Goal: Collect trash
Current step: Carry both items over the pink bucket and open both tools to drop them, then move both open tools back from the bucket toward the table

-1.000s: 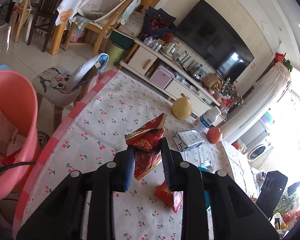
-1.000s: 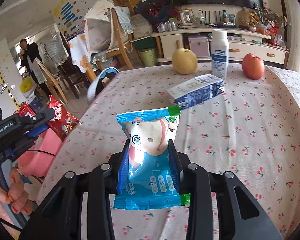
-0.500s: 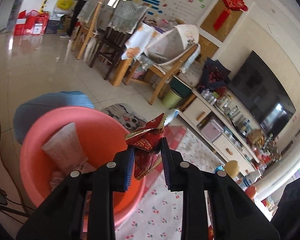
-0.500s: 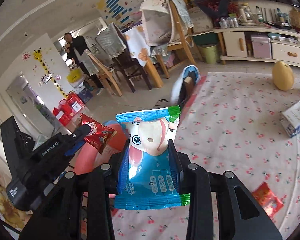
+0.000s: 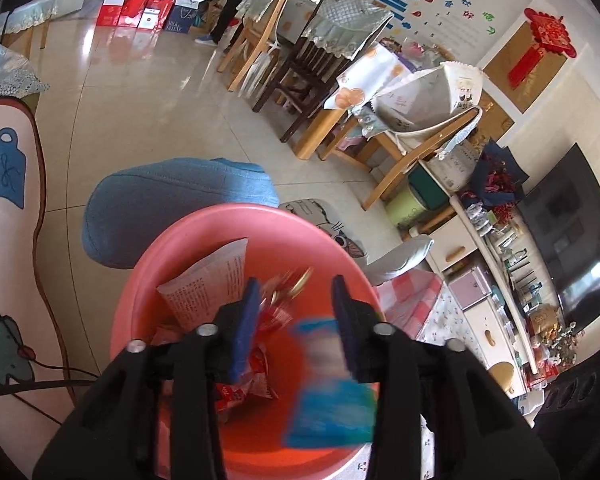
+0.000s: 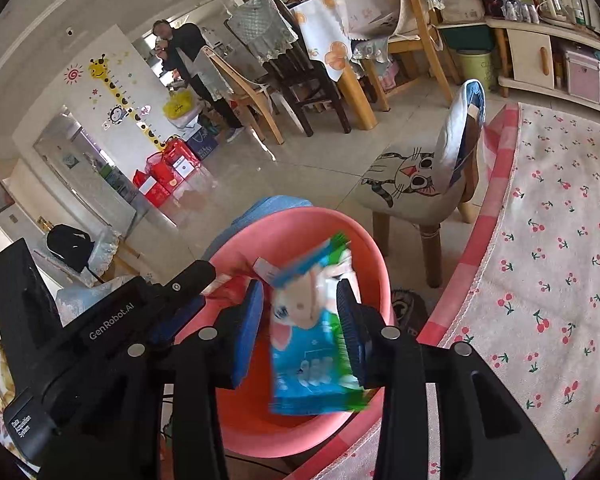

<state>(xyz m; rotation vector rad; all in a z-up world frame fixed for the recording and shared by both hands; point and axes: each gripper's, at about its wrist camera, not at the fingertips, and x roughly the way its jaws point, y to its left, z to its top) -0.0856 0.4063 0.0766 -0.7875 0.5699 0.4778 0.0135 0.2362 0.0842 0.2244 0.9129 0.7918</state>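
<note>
A pink basin point(image 5: 220, 220) stands on the floor below both grippers, with a white printed packet point(image 5: 208, 284) and red wrappers in it. My left gripper point(image 5: 296, 284) hangs over the basin, its jaws opening. The red wrapper point(image 5: 276, 304) is blurred and loose between them, dropping. My right gripper point(image 6: 299, 286) is also above the basin point(image 6: 364, 240), its jaws opening. The blue cartoon packet point(image 6: 312, 336) slips down between its pads, tilted and blurred. In the left wrist view the same blue packet point(image 5: 332, 388) falls at the right. The left gripper point(image 6: 204, 292) shows beside the right one.
The table with the cherry-print cloth point(image 6: 540, 280) borders the basin on the right. A cat-print stool point(image 6: 412, 184) stands behind the basin and a blue cushion point(image 5: 172, 200) lies against it. Wooden chairs point(image 5: 284, 60) and a person point(image 6: 188, 52) are farther back.
Both grippers swung from the table to above the pink basin. Their jaws have spread, and the red wrapper and blue packet, gripped before, are now dropping.
</note>
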